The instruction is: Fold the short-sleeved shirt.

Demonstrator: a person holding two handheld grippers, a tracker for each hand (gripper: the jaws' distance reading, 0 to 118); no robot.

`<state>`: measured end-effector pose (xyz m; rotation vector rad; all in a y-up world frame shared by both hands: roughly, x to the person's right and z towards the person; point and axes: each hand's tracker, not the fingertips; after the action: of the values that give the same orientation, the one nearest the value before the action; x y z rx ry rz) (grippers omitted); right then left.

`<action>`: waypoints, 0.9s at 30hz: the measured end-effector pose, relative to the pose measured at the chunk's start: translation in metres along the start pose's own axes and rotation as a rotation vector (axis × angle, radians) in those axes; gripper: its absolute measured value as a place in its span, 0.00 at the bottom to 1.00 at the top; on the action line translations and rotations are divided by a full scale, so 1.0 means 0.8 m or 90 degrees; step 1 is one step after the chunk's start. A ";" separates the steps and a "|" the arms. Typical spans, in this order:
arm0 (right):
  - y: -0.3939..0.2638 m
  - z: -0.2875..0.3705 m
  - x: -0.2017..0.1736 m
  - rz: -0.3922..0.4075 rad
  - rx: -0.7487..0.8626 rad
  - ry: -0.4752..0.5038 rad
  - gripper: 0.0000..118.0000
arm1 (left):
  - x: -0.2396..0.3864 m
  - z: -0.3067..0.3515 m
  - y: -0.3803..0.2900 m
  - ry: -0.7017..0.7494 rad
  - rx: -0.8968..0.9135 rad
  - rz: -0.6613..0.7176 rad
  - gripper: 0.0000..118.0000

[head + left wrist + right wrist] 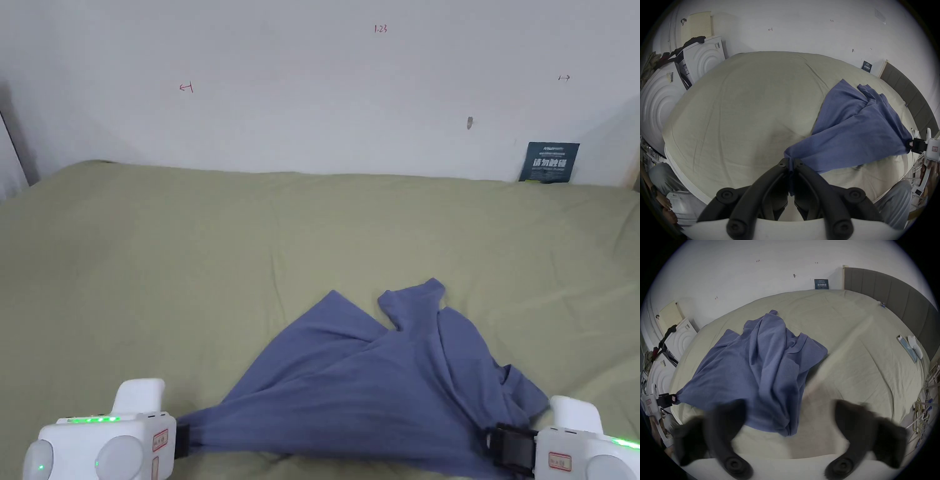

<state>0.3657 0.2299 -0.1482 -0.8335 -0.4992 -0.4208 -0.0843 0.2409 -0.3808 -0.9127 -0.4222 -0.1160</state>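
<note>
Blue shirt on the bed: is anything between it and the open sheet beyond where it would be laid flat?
Nothing visible. The blue shirt hangs between the left gripper and the right gripper, and the green sheet beyond it lies bare. A phone sits far off by the headboard.

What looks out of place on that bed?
The blue shirt is askew: stretched into a creased fan on the bed, one corner pinched in the left gripper, folds bunched toward its right side.

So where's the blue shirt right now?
In the head view the blue shirt lies bunched on the green bed, near edge, stretched between the left hand-held gripper and the right one.
</note>
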 end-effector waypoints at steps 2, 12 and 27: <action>-0.003 0.015 -0.002 -0.002 0.027 -0.025 1.00 | 0.000 0.000 -0.001 0.004 -0.008 0.001 0.78; -0.041 0.119 -0.035 0.037 0.185 0.019 0.65 | 0.016 0.100 -0.034 -0.010 0.164 -0.009 0.62; -0.101 0.160 -0.082 0.097 0.222 0.006 0.01 | -0.014 0.137 -0.043 -0.010 0.130 -0.002 0.00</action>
<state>0.2377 0.2914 -0.0649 -0.5277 -0.4805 -0.1889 -0.1377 0.3054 -0.3013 -0.7118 -0.4416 -0.0676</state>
